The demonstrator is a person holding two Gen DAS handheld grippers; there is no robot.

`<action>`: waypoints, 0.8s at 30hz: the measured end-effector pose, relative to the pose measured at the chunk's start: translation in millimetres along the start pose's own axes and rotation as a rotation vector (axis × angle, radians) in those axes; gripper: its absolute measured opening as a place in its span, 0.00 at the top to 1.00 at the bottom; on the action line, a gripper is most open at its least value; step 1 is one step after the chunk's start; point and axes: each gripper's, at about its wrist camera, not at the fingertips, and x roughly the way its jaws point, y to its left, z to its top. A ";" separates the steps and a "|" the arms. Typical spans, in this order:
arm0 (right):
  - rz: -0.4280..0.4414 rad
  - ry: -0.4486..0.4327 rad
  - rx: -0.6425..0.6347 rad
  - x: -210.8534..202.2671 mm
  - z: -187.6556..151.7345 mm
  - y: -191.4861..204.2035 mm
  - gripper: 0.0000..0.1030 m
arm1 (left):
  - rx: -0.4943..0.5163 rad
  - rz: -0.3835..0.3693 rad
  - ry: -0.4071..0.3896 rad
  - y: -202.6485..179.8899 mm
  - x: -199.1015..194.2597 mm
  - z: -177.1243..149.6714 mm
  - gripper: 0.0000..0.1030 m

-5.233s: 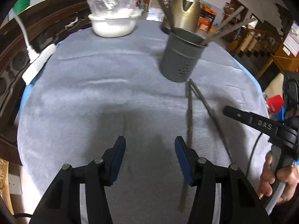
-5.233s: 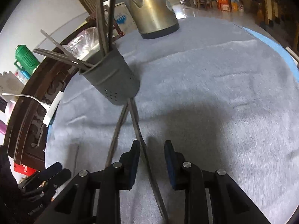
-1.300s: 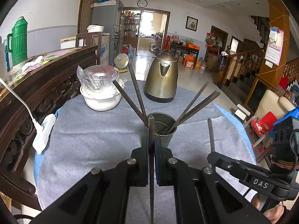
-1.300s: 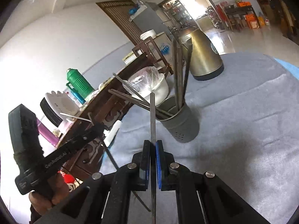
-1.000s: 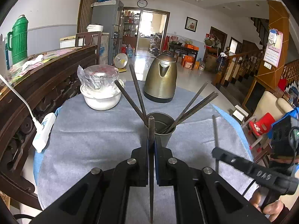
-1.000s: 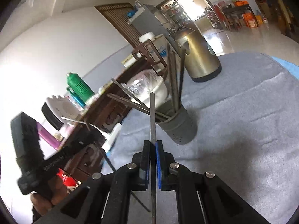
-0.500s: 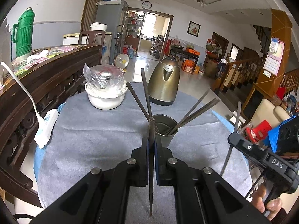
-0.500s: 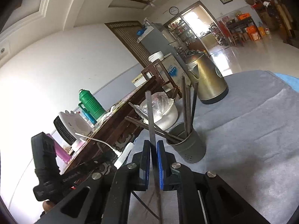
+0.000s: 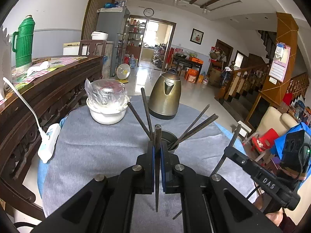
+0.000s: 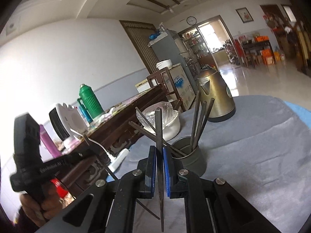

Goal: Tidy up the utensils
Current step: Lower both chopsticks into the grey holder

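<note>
One dark chopstick (image 9: 157, 167) was pinched in the left gripper (image 9: 157, 155), another (image 10: 159, 155) in the right gripper (image 10: 159, 161) — both carried above the grey holder (image 10: 189, 158); tips-down lowering seemed needed next.

My table (image 9: 93, 151) is round, covered in a grey cloth (image 9: 101, 167) with a blue layer (image 9: 41, 172) showing at its edge at nine o'clock and again at two o'clock. Near the centre stands a grey metal holder (image 9: 172, 142) with dark chopsticks fanning out of it. At twelve o'clock, toward the far edge, sits a brass-coloured kettle (image 9: 165, 97). At eleven o'clock is a white bowl (image 9: 107, 114) with a plastic-wrapped dish sitting in it. At nine o'clock a white power strip (image 9: 48, 143) rests on the table's rim, its cord rising away. From my right-hand camera the holder (image 10: 189, 158) stands near the kettle (image 10: 214, 97), with the bowl (image 10: 169, 128) left of both.
</note>
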 end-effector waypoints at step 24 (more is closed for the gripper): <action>-0.068 -0.054 -0.138 11.9 39.5 25.5 0.91 | 0.087 0.010 -0.028 -11.9 -3.7 49.6 0.95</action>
